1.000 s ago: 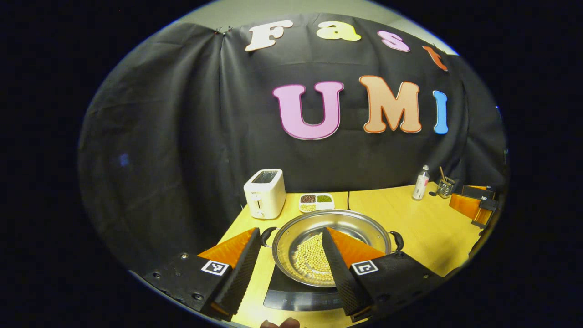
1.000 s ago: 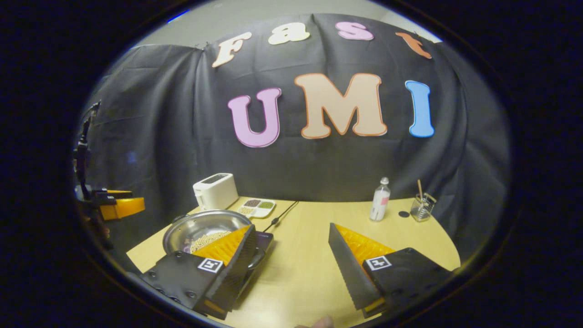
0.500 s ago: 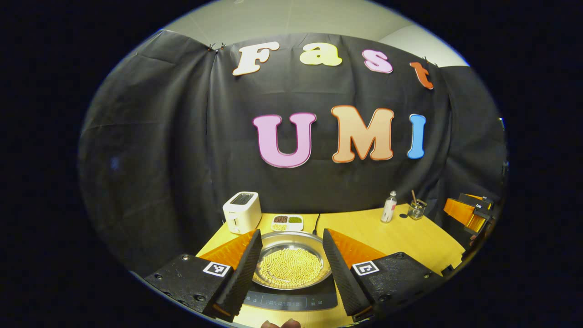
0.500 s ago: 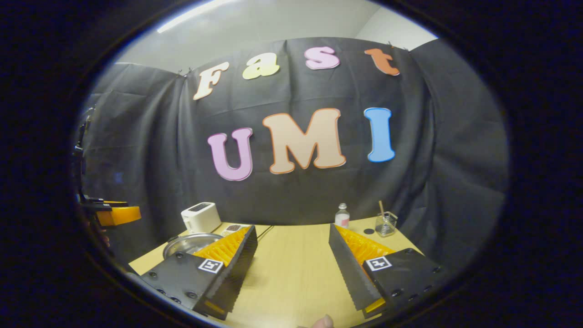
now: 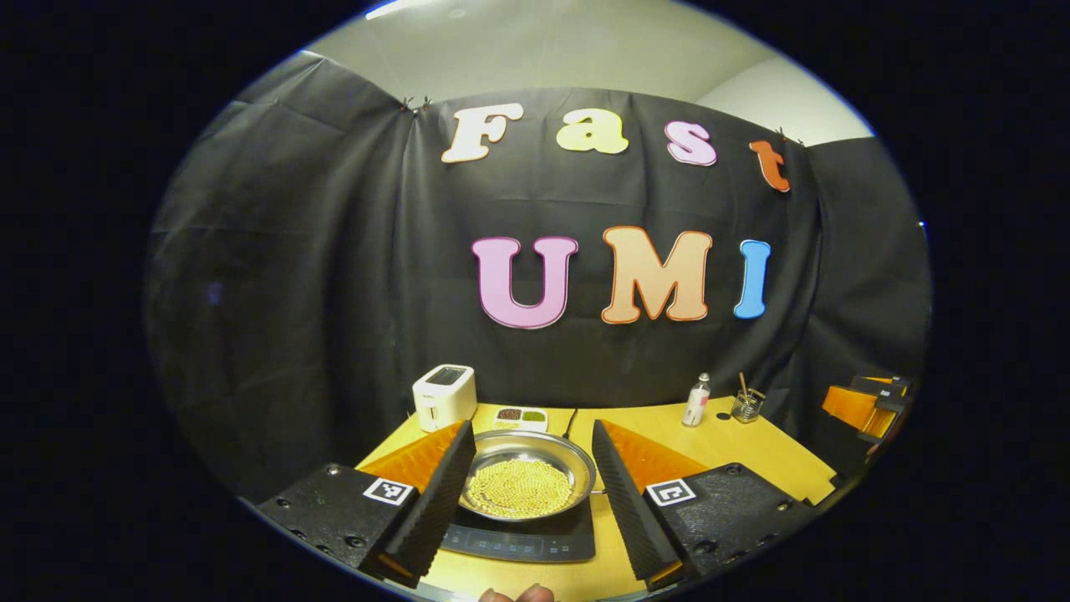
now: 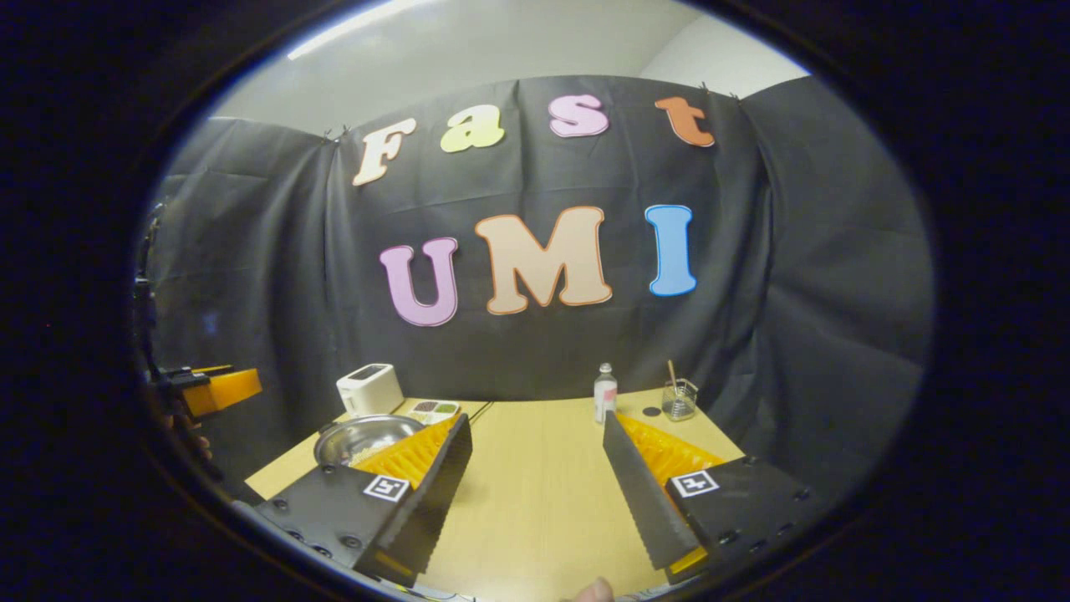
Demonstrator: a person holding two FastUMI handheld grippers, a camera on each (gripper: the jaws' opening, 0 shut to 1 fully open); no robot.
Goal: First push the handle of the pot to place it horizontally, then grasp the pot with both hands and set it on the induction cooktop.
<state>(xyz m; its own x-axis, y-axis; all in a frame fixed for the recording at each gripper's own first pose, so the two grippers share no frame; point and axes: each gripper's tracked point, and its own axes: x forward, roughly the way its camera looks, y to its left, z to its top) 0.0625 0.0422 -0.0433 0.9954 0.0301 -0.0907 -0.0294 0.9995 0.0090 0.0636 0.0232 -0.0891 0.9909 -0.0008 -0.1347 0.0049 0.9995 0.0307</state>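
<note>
Wooden table (image 5: 752, 447): pot (image 5: 522, 481) sits on induction cooktop (image 5: 535, 539), dead ahead between left gripper (image 5: 527, 493) fingers, spread, empty. Right gripper (image 6: 535, 493) likewise spread and empty, pot off to its left; left one looks nearer.

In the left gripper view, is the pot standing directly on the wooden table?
No, the pot with yellow beans rests on the black induction cooktop, which lies on the table.

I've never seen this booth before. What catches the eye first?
The steel pot heaped with pale beans sits on the black induction cooktop, framed between the open left gripper. Behind it stand a white toaster and a small bottle on the yellow table.
</note>
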